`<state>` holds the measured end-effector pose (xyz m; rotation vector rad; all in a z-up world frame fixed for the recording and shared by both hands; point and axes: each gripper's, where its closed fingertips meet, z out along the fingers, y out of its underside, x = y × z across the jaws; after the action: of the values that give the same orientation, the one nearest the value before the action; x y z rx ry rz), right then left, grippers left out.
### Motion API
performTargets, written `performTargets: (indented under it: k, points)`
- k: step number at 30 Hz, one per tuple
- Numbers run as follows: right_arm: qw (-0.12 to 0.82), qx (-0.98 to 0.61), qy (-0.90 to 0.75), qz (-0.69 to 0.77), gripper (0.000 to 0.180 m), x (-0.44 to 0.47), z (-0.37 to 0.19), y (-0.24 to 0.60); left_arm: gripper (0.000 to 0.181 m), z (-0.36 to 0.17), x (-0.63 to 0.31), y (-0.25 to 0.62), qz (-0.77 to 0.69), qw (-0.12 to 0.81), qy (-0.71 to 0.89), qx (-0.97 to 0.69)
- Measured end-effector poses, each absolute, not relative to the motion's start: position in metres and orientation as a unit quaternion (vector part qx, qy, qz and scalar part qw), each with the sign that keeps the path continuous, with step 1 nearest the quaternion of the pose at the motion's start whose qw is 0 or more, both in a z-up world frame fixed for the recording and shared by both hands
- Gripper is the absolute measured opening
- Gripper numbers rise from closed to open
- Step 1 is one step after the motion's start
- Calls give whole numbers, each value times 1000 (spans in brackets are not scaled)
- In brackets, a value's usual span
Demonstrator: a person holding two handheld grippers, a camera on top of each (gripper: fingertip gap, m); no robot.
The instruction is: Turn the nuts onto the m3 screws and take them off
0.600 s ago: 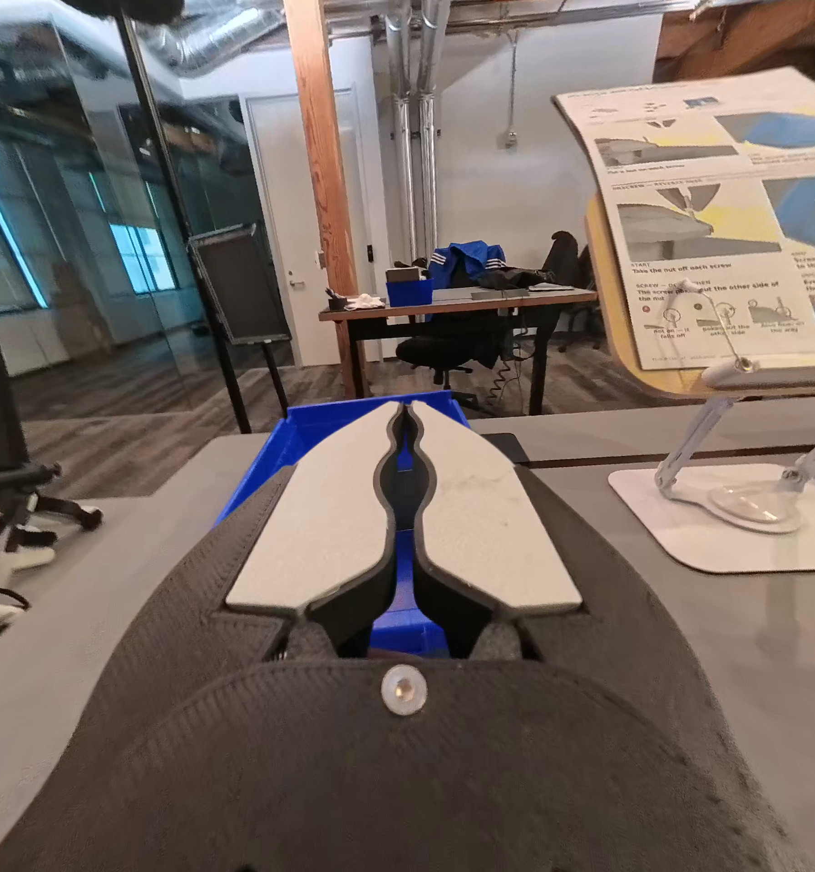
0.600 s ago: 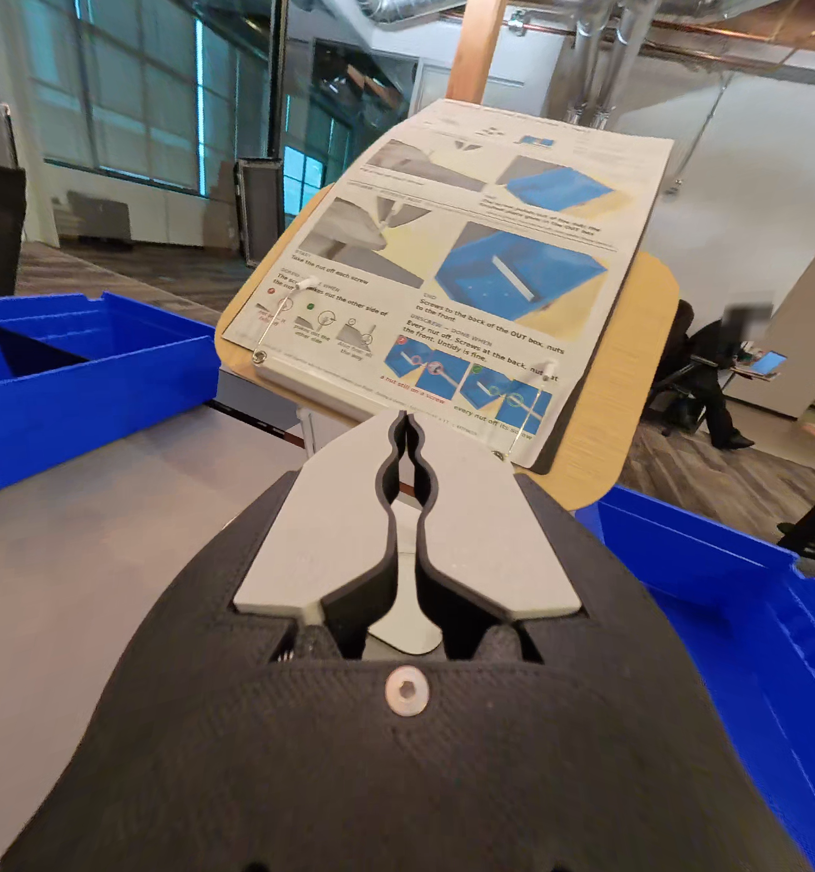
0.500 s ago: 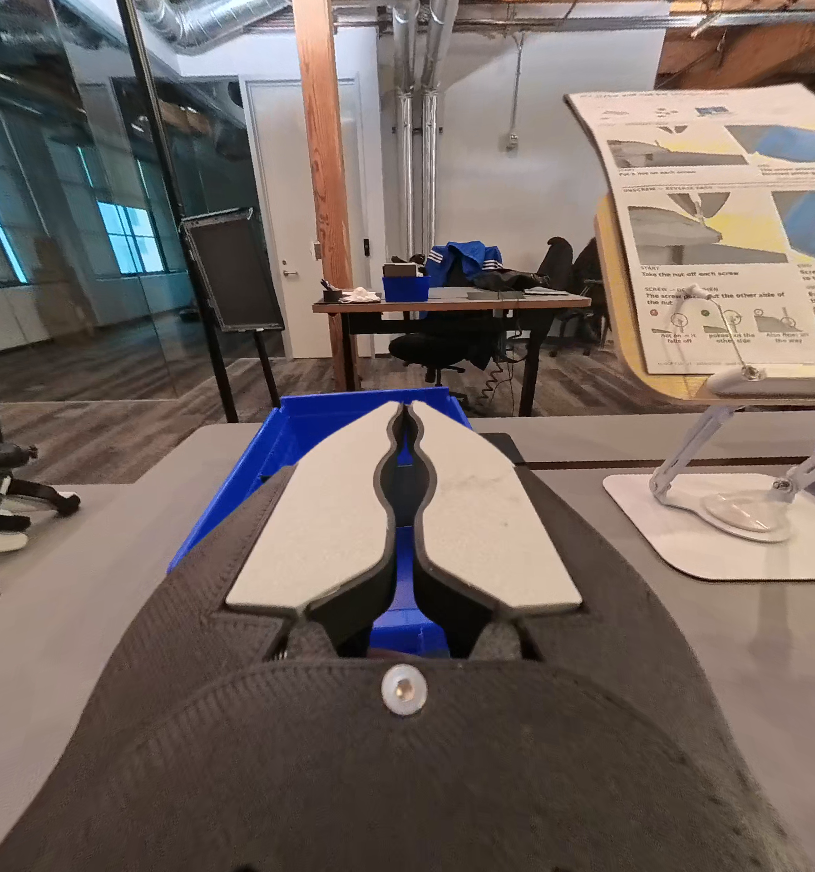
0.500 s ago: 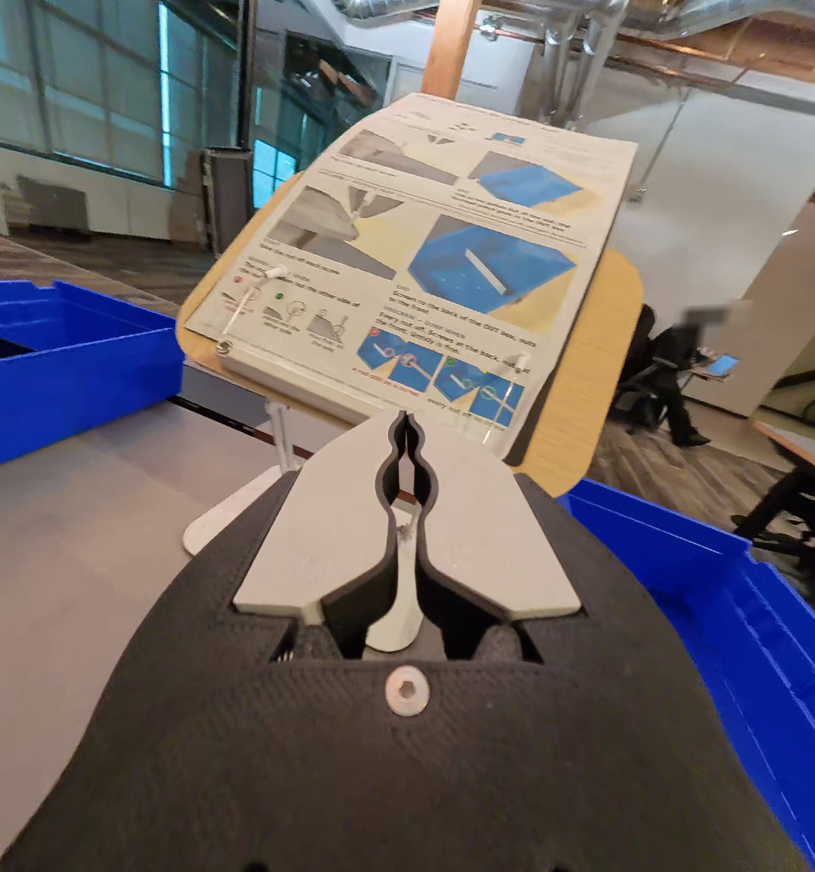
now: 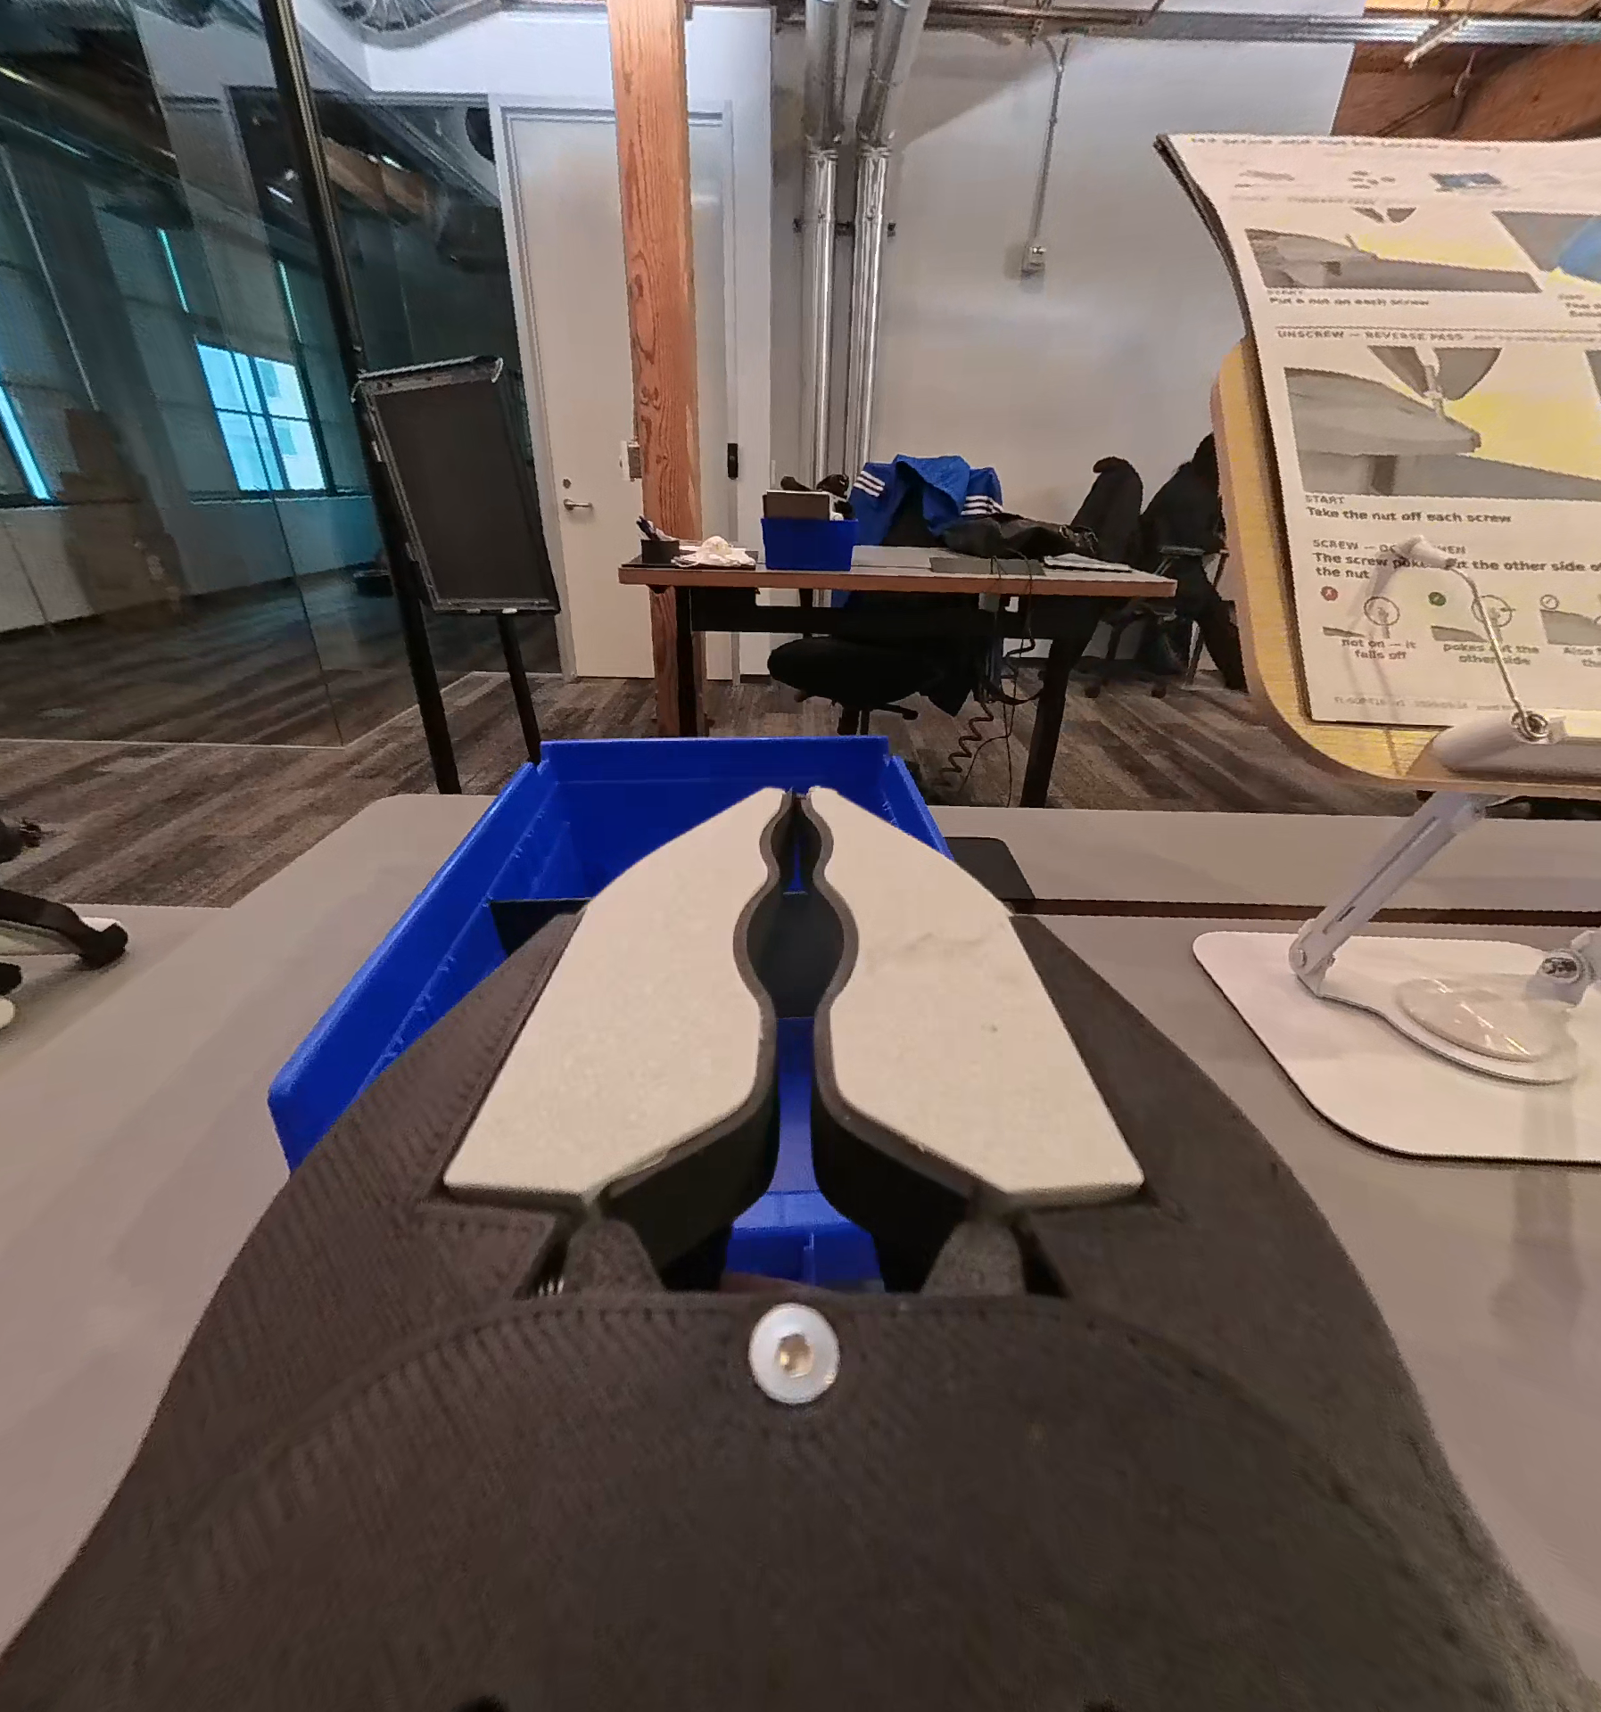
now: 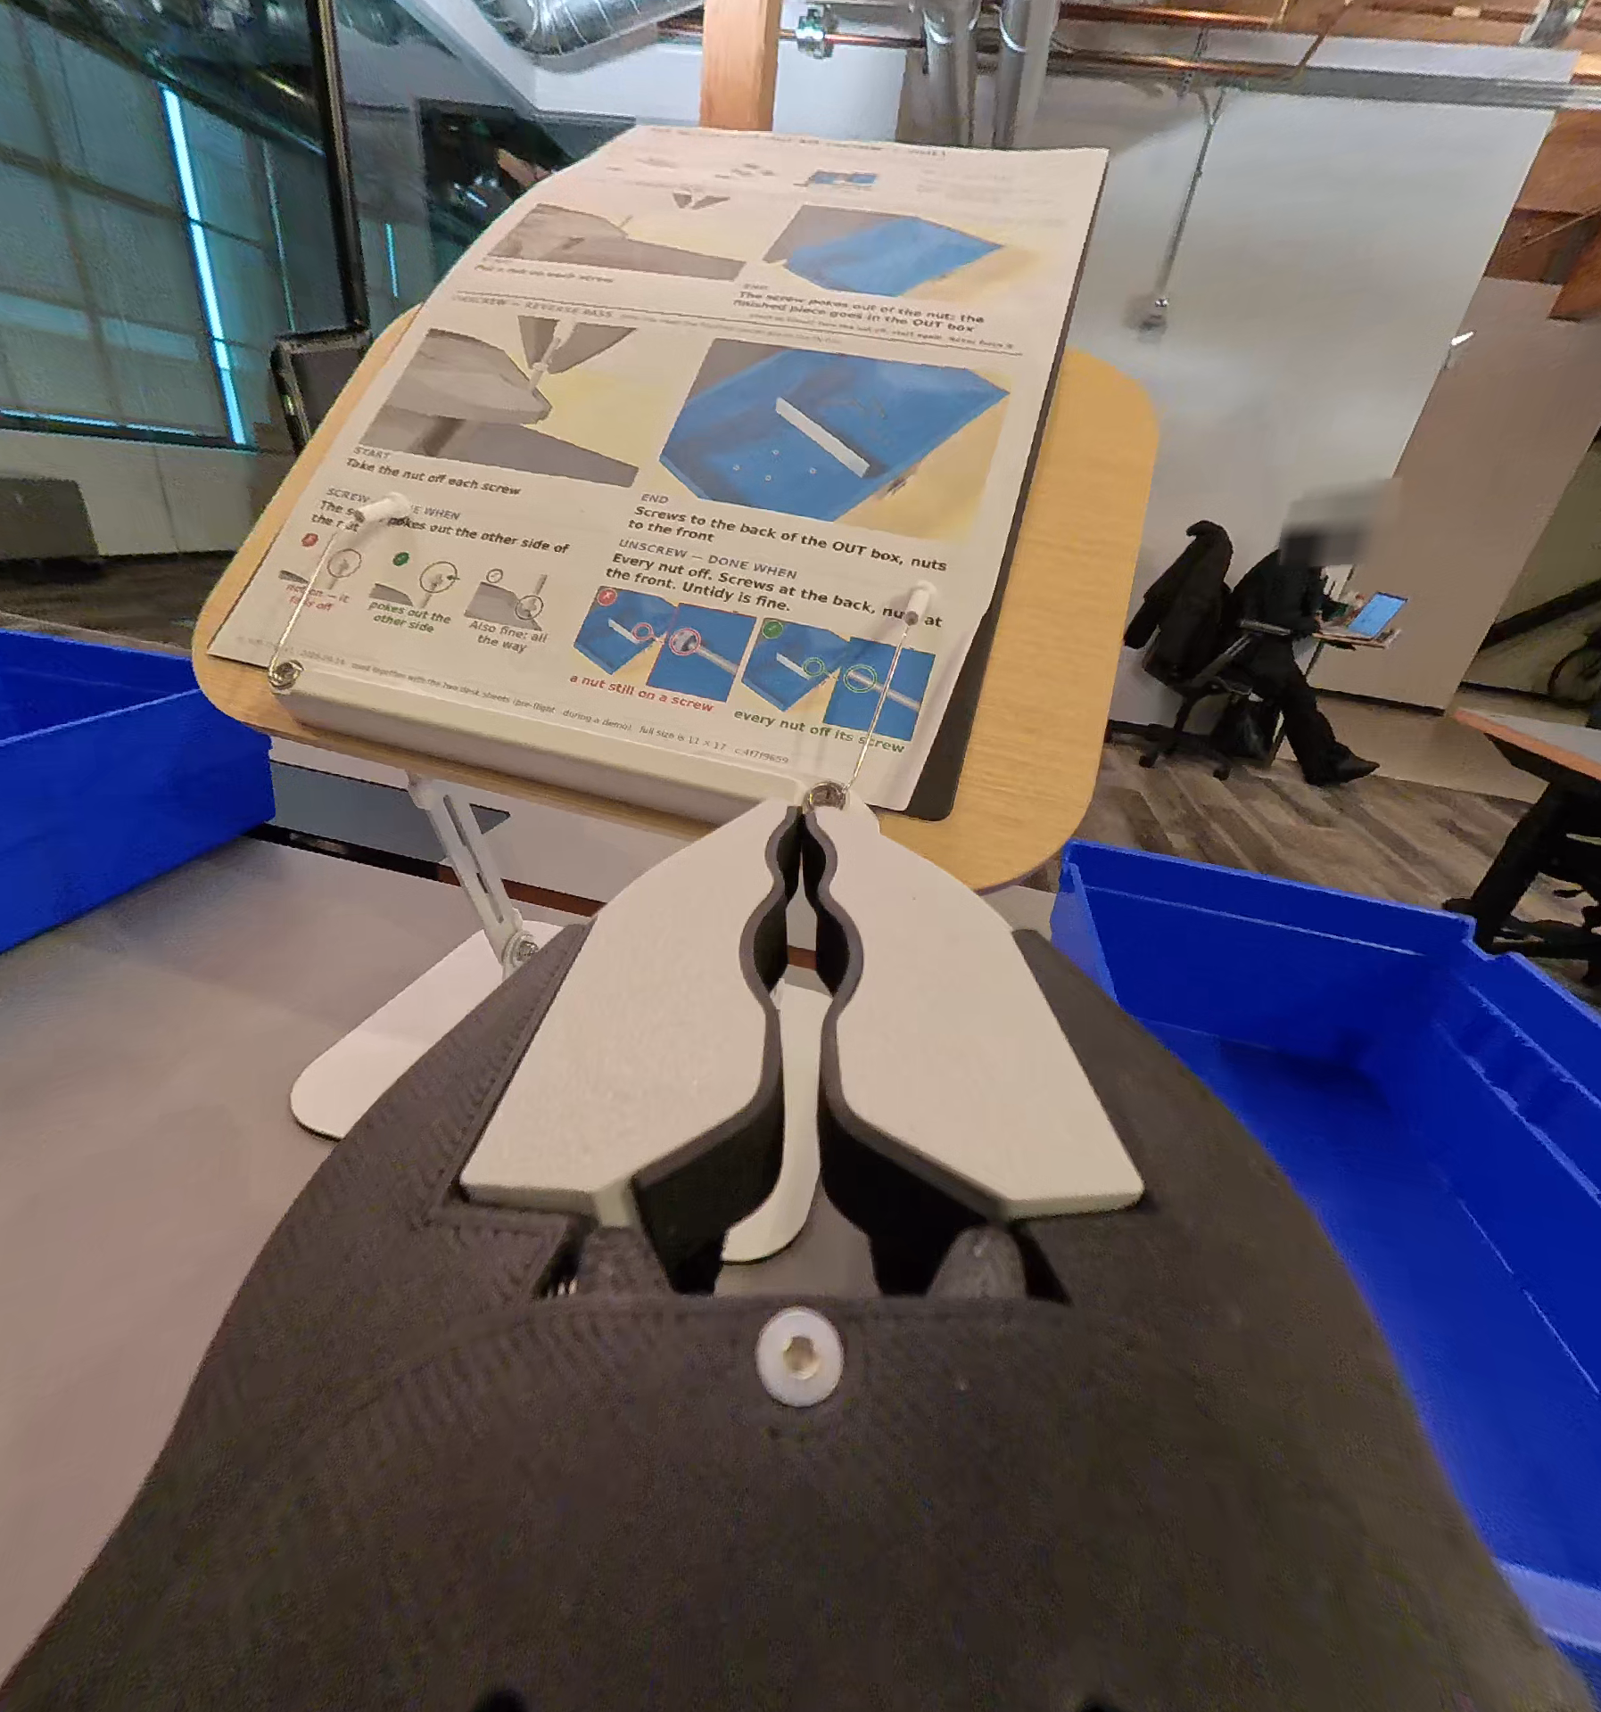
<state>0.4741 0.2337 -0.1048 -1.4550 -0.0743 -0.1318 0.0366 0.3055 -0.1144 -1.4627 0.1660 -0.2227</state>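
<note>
My left gripper (image 5: 798,799) is shut and empty, held over the near end of a blue divided bin (image 5: 463,945) on the grey table. My right gripper (image 6: 798,813) is shut and empty, pointing at the foot of a tilted stand that carries a printed instruction sheet (image 6: 685,445). A second blue bin (image 6: 1389,1065) lies right of the right gripper, and the first bin shows at the left in the right wrist view (image 6: 83,769). No screws or nuts are visible; the grippers hide much of both bins' insides.
The sheet's wooden board stands on a white base plate (image 5: 1426,1038) at mid table, also in the right wrist view (image 6: 379,1065). A desk with chairs (image 5: 889,593) stands behind, and a seated person (image 6: 1287,648) is far right. Bare grey tabletop (image 6: 129,1065) lies between bin and stand.
Both grippers have tilted and drifted: the left bin now shows more of its inside under the left gripper, and the stand and right bin have shifted left in the right view. Both jaws stay shut.
</note>
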Motion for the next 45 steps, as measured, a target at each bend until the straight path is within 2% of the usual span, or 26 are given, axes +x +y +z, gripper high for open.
performTargets:
  k: [10,19,34,45]
  points:
    - [747,-664,-17,-33,0,486,-112,229,0,-121,42,303,-115,736,86,-662]
    - [761,-647,-39,3,0,492,-96,201,0,-132,40,303,-121,735,103,-659]
    - [744,-667,-34,-16,0,497,-97,165,0,-117,37,278,-142,741,107,-648]
    - [779,-626,-29,-22,0,491,-67,137,0,-100,44,263,-149,751,118,-633]
